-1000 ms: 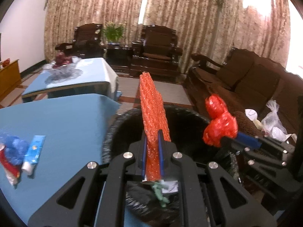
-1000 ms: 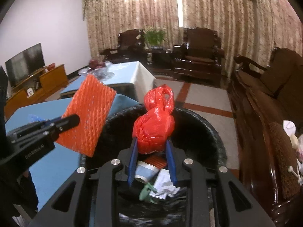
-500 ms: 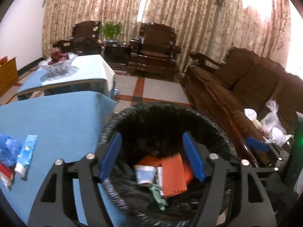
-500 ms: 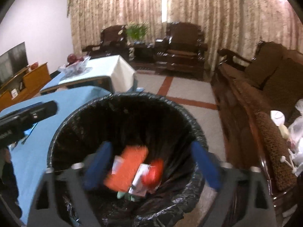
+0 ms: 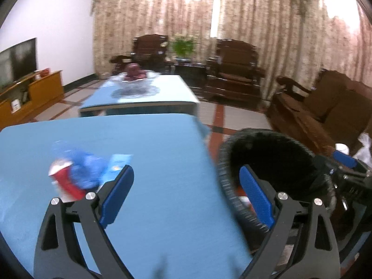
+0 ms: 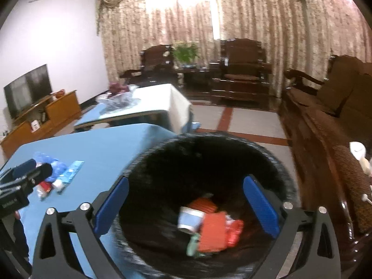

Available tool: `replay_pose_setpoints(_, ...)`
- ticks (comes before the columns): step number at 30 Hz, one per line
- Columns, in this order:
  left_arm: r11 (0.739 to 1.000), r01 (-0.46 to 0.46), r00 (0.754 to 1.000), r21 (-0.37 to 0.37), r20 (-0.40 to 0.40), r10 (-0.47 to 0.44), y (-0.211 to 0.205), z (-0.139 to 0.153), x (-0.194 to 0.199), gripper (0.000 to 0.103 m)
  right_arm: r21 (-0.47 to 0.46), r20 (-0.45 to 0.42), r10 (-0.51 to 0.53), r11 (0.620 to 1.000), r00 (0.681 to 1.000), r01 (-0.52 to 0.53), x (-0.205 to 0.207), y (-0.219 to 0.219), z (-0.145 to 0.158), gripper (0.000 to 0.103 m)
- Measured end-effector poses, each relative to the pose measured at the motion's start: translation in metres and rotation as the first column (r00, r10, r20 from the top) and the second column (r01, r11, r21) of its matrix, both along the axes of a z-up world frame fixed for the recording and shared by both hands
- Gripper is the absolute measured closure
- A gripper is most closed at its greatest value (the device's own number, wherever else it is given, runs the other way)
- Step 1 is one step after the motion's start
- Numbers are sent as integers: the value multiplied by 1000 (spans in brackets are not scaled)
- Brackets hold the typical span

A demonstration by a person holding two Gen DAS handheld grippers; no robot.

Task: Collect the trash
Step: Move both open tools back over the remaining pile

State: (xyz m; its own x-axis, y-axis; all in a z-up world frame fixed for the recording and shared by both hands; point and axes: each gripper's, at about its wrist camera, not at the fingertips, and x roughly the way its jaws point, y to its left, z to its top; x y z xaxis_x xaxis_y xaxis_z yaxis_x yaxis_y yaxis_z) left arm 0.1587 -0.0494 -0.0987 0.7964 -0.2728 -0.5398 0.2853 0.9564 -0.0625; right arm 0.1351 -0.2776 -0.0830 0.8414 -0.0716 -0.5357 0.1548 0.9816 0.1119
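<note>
Trash [image 6: 210, 227] in black bin [image 6: 274, 160], right tool [image 6: 186, 207] spread empty above, left tool [image 5: 186, 197] opening, empty, writing unreadable

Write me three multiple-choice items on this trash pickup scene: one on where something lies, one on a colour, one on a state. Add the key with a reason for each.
1. Where does the orange ribbed sheet lie?
A. On the blue tablecloth
B. Inside the black-lined bin
C. On the sofa

2. What colour is the crumpled bag in the leftover trash on the near table?
A. Blue
B. Green
C. Yellow

3. What is between the right tongs?
A. A red bag, clamped
B. A paper cup, clamped
C. Nothing; they stand wide apart over the bin

Key: 1 B, the sheet rests among the litter at the bottom of the bin. 2 A, the bag beside the tube and red wrapper is blue. 3 C, both blue pads are spread wide with only the bin's inside showing between them.
</note>
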Motion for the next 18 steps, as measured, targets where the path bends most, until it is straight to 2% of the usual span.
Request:
replay_pose_setpoints(8,982,-186,982,29,18,186,94,3,-8,13,-1,14,145,989,989,-145,26,77,3,6)
replay_pose_setpoints(18,952,-302,953,50,-17,303,159,-12,-6,13,4,0,247,969,969,-247,62,153,-11,6)
